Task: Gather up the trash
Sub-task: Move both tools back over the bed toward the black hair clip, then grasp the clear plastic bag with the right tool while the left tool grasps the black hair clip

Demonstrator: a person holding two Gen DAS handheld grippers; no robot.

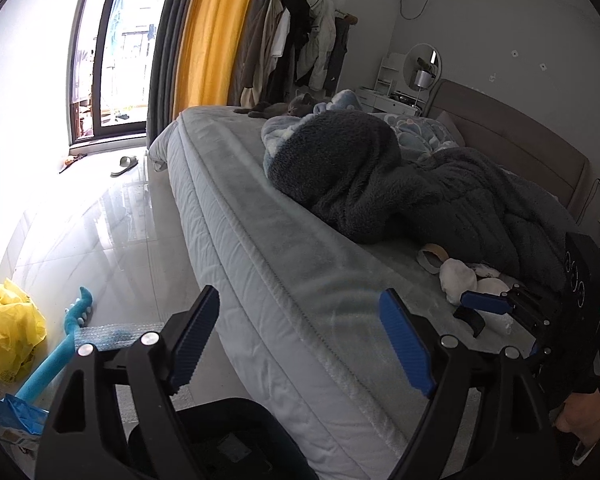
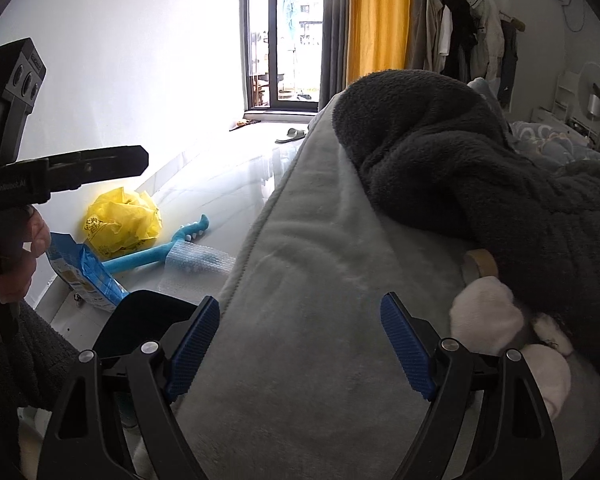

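Observation:
Crumpled white tissues [image 1: 458, 280] lie on the bed [image 1: 300, 264] beside a tape roll [image 1: 432, 256], at the edge of a dark fleece blanket [image 1: 380, 176]. In the right wrist view the tissues [image 2: 486, 316] and the tape roll [image 2: 480, 265] sit just right of my open, empty right gripper [image 2: 300, 344]. That gripper also shows in the left wrist view [image 1: 474, 314], close to the tissues. My left gripper [image 1: 300, 344] is open and empty over the bed's edge. On the floor lie a yellow plastic bag [image 2: 120, 220], a blue packet [image 2: 88, 276] and bubble wrap [image 2: 196, 264].
A blue foam toy [image 2: 160, 252] lies on the tiled floor. A grey cat [image 1: 288, 108] rests at the bed's far end. A slipper [image 1: 124, 165] lies near the window. Clothes [image 1: 300, 52] hang on a rack by the yellow curtain [image 1: 212, 36].

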